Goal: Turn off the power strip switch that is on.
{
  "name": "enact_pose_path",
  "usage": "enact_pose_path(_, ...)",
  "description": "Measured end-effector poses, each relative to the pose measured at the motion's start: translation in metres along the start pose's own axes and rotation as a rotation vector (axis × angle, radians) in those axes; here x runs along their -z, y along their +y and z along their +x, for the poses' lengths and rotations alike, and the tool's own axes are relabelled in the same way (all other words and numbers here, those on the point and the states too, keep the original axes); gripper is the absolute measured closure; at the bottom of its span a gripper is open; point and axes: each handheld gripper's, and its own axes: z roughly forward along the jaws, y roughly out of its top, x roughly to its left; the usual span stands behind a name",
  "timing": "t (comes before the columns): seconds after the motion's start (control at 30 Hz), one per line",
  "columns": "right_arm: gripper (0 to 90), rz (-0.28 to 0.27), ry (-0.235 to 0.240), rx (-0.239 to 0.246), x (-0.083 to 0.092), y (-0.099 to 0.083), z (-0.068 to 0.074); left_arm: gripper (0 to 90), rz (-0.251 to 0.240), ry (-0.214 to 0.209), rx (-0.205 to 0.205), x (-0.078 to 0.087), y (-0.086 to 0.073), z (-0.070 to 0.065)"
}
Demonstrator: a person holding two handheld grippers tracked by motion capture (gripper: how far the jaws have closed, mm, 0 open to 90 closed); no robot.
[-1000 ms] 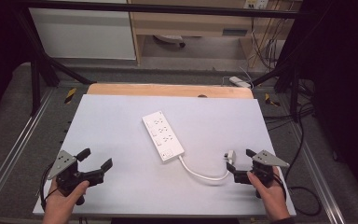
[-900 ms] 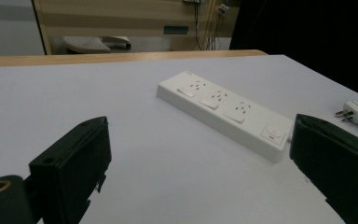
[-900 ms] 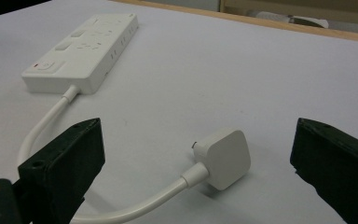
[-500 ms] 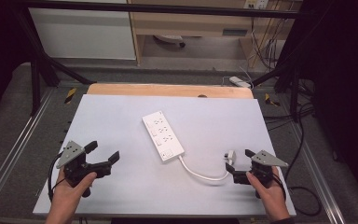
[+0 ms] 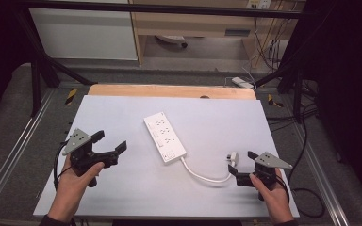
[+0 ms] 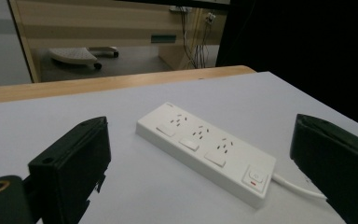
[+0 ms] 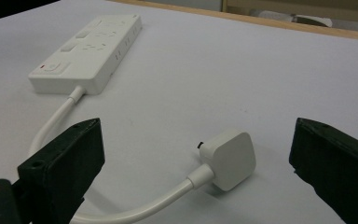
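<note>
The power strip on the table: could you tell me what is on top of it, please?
Nothing is plugged into the power strip. Its top face carries three socket groups with rocker switches and a master button near the cable end. Its underside, flat on the table, is hidden.

White table (image 5: 122,117), wooden edge (image 5: 169,91), white cabinet (image 5: 85,33)

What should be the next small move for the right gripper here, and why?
Probably ease the right gripper forward and close on the plug. Its jaws stand wide open, and the plug lies on the table between them, untouched. The power strip lies flat farther off.
</note>
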Motion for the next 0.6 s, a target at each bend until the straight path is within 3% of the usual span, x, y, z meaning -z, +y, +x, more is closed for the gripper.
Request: enact_pose_path(0.6,3.2,-0.011,0.0,0.004,0.0,0.002,0.0,4.9,-0.014,-0.007,-0.027,-0.04,0.027,0.001)
